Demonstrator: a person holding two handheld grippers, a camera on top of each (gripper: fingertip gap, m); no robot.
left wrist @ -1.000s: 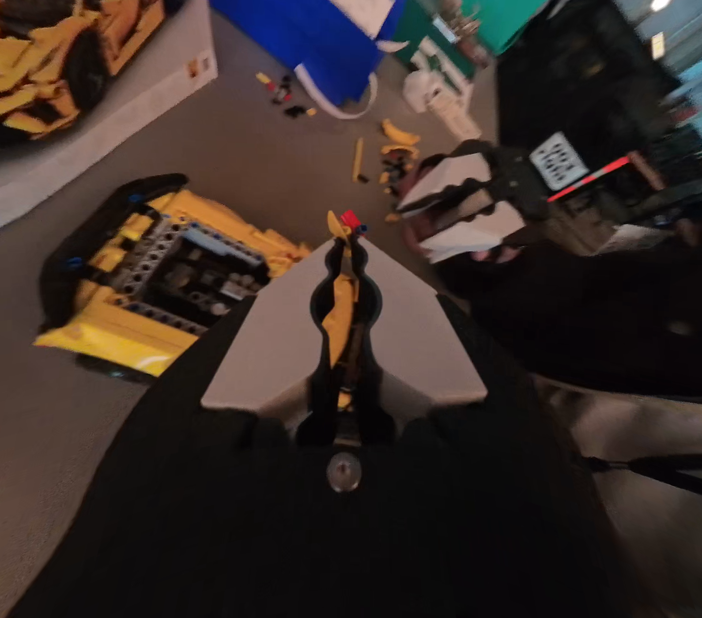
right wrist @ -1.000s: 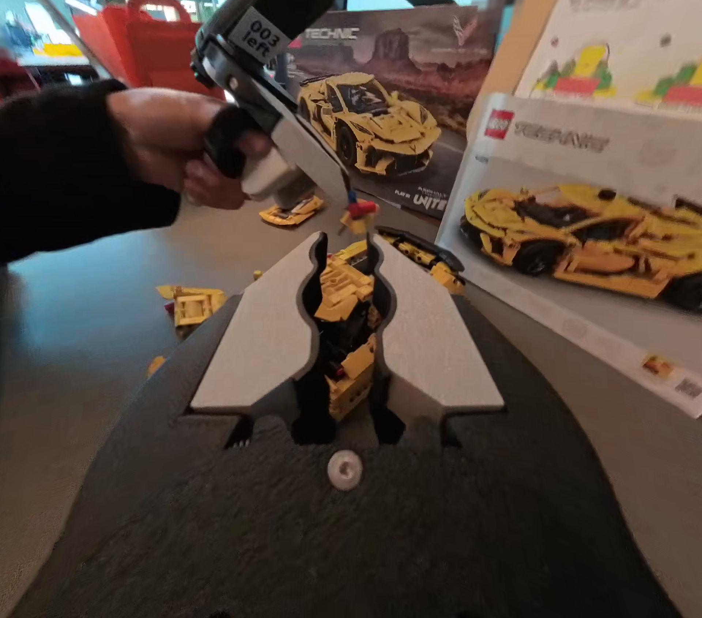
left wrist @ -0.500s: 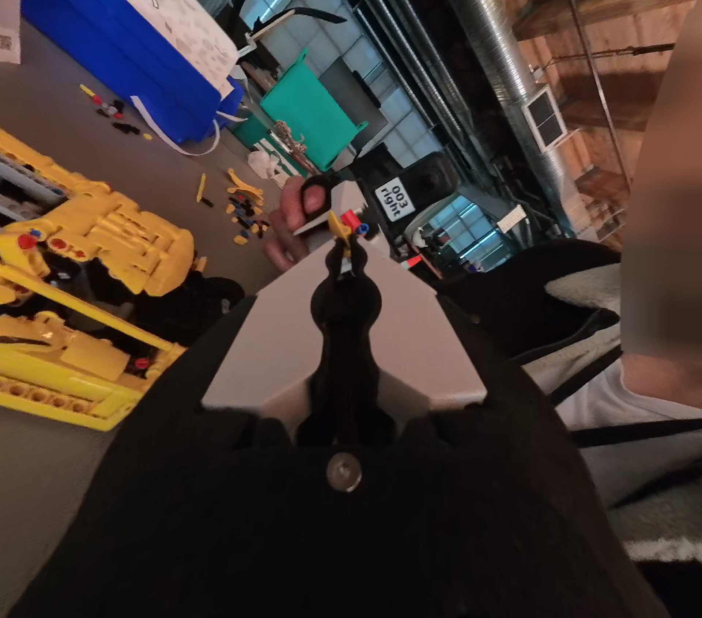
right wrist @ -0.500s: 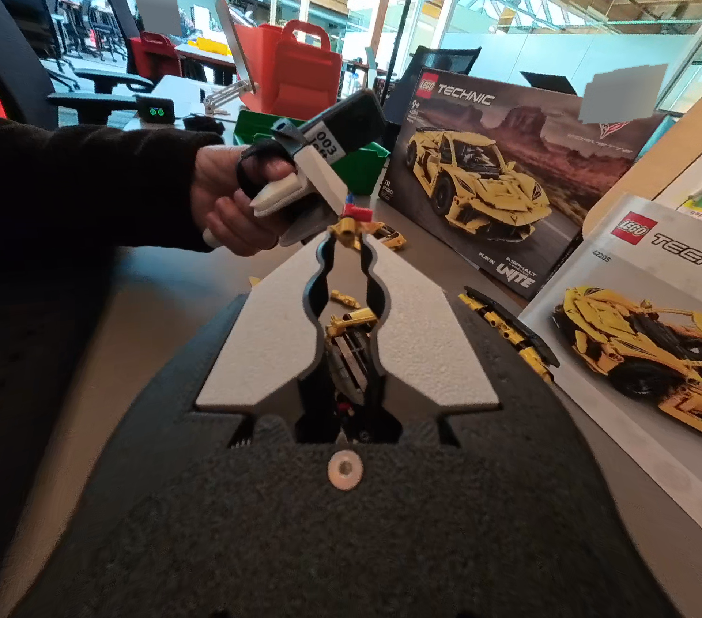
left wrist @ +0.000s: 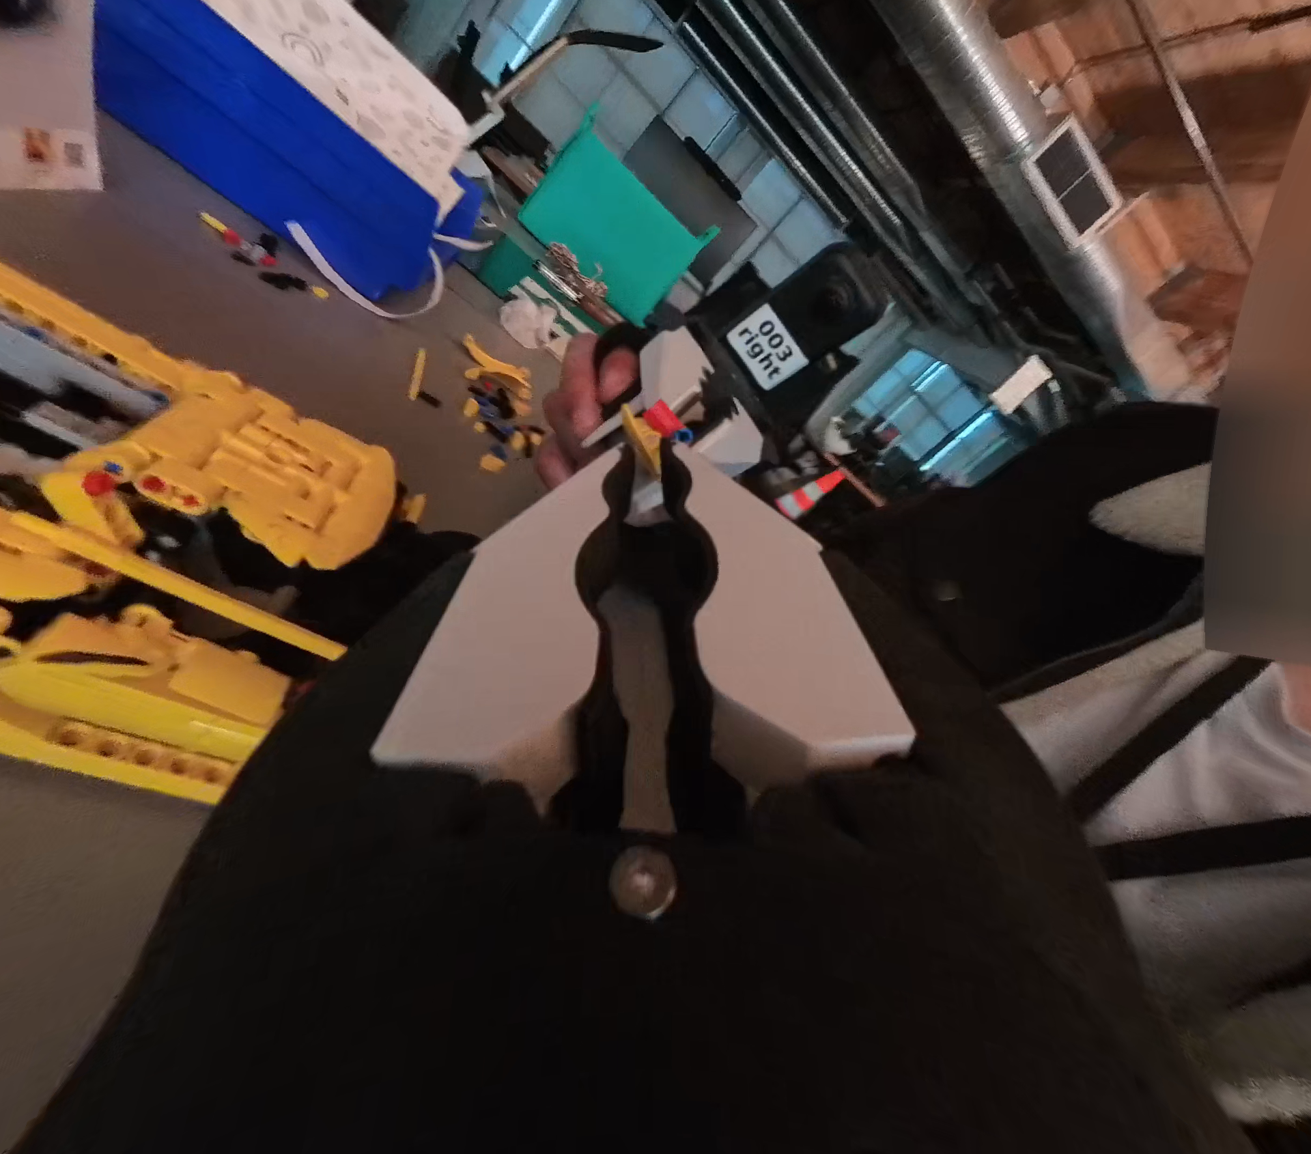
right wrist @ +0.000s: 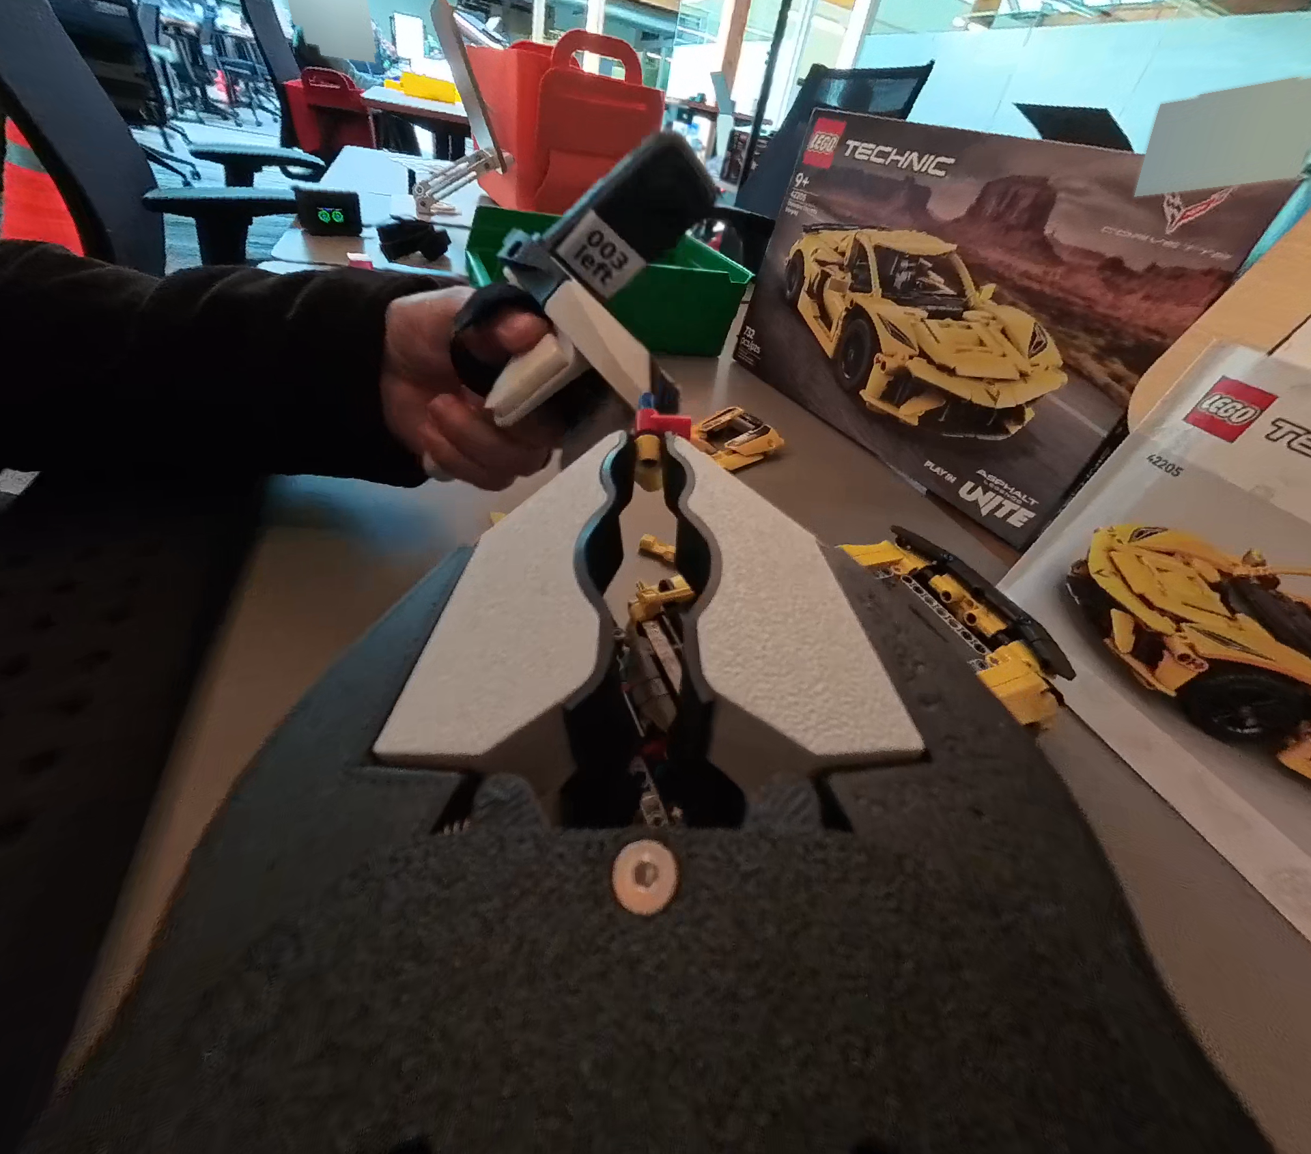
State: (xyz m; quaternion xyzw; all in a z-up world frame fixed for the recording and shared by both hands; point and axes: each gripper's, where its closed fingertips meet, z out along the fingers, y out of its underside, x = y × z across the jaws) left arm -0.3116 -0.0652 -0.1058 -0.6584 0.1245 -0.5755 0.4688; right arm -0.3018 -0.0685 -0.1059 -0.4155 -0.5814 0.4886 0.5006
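Two hand-held grippers meet tip to tip above a grey tabletop (right wrist: pixel 340 559), listed with their surroundings from largest to smallest. Printed cardboard box with a yellow sports car picture (right wrist: pixel 993 311): upright at the table's far side, right wrist view. Partly built yellow and black brick car body (left wrist: pixel 163 559): lying on the table, below and left of the left gripper. Open instruction booklet with a yellow car on its cover (right wrist: pixel 1199 609): flat at the right edge. Left gripper (left wrist: pixel 649 467): held aloft in a hand (right wrist: pixel 454 389) in a black sleeve, one finger through its black trigger loop, nose slanting down to the right; jaws narrowed onto a small yellow, red and blue brick sub-assembly (left wrist: pixel 654 426) at their very tips. Right gripper (right wrist: pixel 649 460): levelled just under the left one, its hand (left wrist: pixel 582 410) likewise hooked through a trigger loop; jaws nearly together, pinching the yellow lower part of the same sub-assembly, the red piece standing just above its tips. Loose yellow and black brick pieces (left wrist: pixel 496 396): scattered on the table beyond the grippers. Small yellow car panel section (right wrist: pixel 738 428): on the table just right of the tips.
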